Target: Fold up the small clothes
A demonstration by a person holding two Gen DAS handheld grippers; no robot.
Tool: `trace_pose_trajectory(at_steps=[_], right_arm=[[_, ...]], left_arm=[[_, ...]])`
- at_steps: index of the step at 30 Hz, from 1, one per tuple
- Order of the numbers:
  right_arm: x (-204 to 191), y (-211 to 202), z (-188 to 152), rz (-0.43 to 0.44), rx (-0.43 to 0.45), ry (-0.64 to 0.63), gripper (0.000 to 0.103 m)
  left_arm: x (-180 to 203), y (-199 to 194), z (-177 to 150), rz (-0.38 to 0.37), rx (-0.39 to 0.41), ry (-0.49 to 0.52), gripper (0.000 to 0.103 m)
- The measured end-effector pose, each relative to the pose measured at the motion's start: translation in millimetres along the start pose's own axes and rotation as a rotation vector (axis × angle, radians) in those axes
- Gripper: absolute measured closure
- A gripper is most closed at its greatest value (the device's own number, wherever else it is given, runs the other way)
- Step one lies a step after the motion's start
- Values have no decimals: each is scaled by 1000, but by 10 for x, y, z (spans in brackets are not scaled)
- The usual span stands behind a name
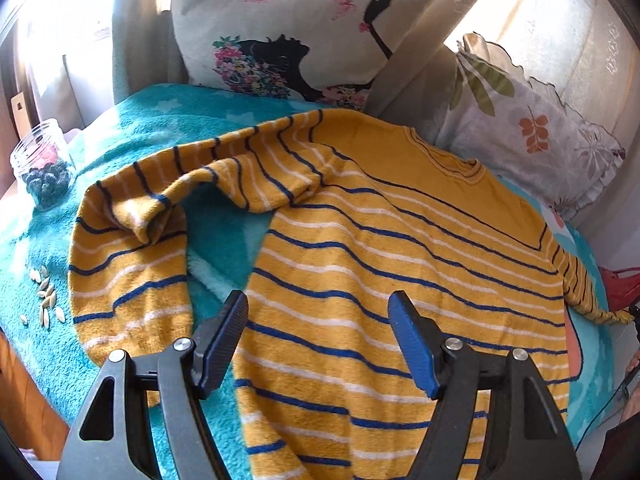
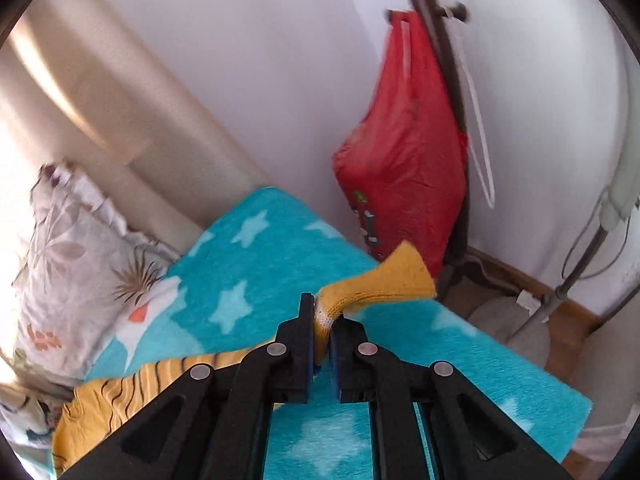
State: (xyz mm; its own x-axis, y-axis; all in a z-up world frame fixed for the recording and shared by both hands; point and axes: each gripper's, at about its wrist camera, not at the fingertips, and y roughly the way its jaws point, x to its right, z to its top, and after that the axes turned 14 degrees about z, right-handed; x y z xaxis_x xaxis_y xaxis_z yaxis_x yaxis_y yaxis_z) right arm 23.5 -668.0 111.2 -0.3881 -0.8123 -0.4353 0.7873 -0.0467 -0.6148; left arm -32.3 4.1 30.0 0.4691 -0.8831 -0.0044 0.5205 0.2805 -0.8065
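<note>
A small yellow sweater (image 1: 360,248) with blue and white stripes lies spread on a teal star blanket (image 1: 224,232). Its left sleeve (image 1: 132,248) bends down beside the body. My left gripper (image 1: 318,312) is open and empty, hovering over the sweater's lower body. My right gripper (image 2: 325,316) is shut on the yellow cuff (image 2: 384,280) of the right sleeve and holds it above the blanket (image 2: 248,264). The striped sleeve (image 2: 160,376) trails back to the lower left.
A printed pillow (image 1: 296,32) and a leaf-pattern pillow (image 1: 528,136) stand behind the sweater. A glass jar (image 1: 42,164) and scattered seeds (image 1: 46,296) lie at the left. A red bag (image 2: 404,148) hangs on a pole beyond the blanket edge.
</note>
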Motion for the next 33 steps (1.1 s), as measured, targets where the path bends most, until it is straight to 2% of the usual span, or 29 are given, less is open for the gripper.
trace_pose_trajectory(at_steps=[6,10,14,18,23,29,31,33], right_arm=[[-1261,172,-407,242,-120,-184,96],[-2272,402,-925,456,-270,-307,96],[-3124,633,-1525,571,-399,-422,96],[-3764,810,-2157,635,-516,-517,96],[-4268,1013,-2804,648,-582,-641,96],[-4584,1093,-3268,640,-604,-746,96],[-4679,1106,-3362,642,-622,-774,93],[-4735,1120,-3496,650,-651,-789,83]], left_arm=[[-296,0,0,-4,3,-48,31],[-502,-33,-28,-5,9,-81,31],[-757,-47,-60,12,8,-127,31],[-1003,-65,-85,39,8,-170,31],[-1236,-55,-118,61,8,-207,31],[-1337,6,-130,60,-9,-235,31],[-1351,4,-126,54,-9,-240,31],[-1386,-16,-123,47,-3,-247,31]])
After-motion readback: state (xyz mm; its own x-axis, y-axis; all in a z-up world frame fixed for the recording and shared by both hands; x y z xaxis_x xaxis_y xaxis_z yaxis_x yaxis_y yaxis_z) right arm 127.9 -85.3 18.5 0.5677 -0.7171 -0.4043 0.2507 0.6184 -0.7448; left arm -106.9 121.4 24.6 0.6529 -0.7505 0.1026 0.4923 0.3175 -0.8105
